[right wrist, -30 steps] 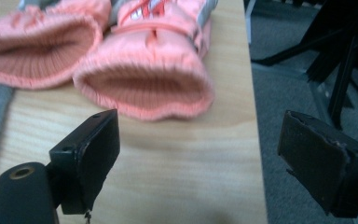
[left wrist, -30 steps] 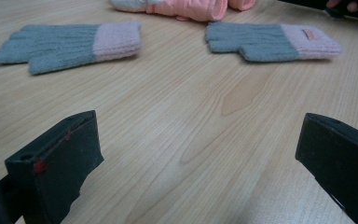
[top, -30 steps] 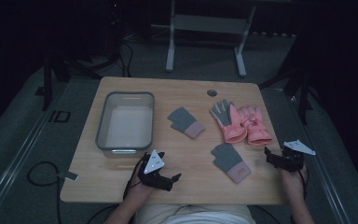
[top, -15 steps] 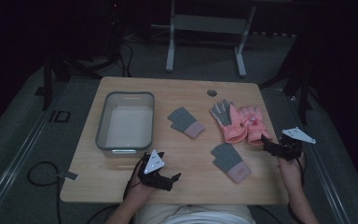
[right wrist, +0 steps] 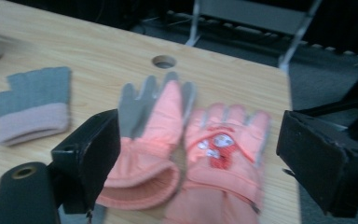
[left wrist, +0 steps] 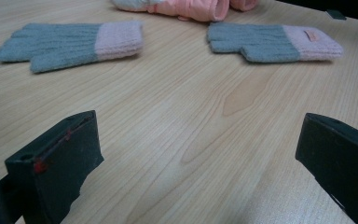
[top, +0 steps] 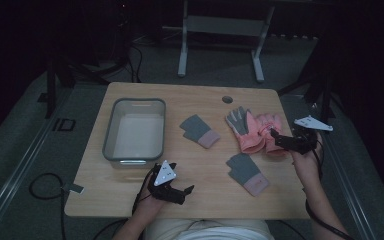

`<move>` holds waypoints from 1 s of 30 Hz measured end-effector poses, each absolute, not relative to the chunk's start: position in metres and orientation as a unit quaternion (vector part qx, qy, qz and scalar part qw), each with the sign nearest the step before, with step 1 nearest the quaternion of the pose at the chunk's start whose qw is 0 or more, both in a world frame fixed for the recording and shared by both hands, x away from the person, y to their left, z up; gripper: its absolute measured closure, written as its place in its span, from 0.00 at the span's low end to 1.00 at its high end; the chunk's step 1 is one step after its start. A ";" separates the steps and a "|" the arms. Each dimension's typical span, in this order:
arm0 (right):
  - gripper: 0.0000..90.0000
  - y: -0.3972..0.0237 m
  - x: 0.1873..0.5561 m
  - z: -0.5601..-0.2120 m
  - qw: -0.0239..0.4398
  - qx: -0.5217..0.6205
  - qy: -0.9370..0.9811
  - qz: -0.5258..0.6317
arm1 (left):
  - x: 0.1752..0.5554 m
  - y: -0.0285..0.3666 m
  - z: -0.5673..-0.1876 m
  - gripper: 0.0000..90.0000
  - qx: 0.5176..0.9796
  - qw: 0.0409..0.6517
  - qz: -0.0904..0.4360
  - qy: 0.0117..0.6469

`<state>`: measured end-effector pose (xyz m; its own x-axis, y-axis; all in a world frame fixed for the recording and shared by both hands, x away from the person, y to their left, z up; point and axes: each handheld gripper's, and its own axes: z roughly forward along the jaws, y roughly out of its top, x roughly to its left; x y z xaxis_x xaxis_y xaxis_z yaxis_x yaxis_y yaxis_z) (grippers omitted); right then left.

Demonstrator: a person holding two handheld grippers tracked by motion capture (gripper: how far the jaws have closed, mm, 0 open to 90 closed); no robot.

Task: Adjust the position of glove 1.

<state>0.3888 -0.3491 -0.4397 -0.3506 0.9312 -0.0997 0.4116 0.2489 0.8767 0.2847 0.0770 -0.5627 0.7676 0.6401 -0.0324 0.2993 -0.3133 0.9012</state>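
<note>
1. While its jaws are gaping wide, the right gripper (top: pixel 275 137) is hovering at the cuffs of the pink gloves (right wrist: pixel 186 154), which are lying side by side on the table (top: pixel 200 105).
2. Sitting near the table's front edge, the left gripper (top: pixel 184 192) is also gaping wide, holding nothing.

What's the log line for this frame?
right gripper: open, at pink gloves | left gripper: open, idle | tub: empty

The right gripper (top: pixel 275 136) has moved away from the near right corner of the desk (top: pixel 205 185), travelling forward and inward. It now sits at the cuffs of the pink gloves (top: pixel 260 131), with its open jaws on either side of them, where a second ago it was well apart from them.
</note>
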 end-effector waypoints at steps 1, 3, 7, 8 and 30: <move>0.16 -0.341 0.394 -0.437 0.327 0.461 0.727 0.389 | 0.285 0.077 -0.563 0.00 0.793 0.505 0.168 0.296; 0.16 -0.332 0.399 -0.436 0.326 0.457 0.738 0.375 | 0.285 0.077 -0.563 0.00 0.793 0.505 0.167 0.296; 0.14 -0.317 0.411 -0.438 0.271 0.457 0.749 0.396 | 0.285 0.077 -0.563 0.00 0.793 0.506 0.165 0.295; 0.14 -0.313 0.412 -0.438 0.266 0.453 0.750 0.401 | 0.285 0.077 -0.563 0.00 0.793 0.506 0.165 0.295; 0.38 -0.234 0.442 -0.448 0.206 0.376 0.799 0.421 | 0.286 0.077 -0.563 0.00 0.796 0.505 0.161 0.292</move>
<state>0.4422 -0.2338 -0.4478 -0.6324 0.7746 -0.0130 0.4274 0.3628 0.8280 0.2858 0.0770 -0.5628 0.7776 0.6276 -0.0384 0.3016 -0.3187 0.8986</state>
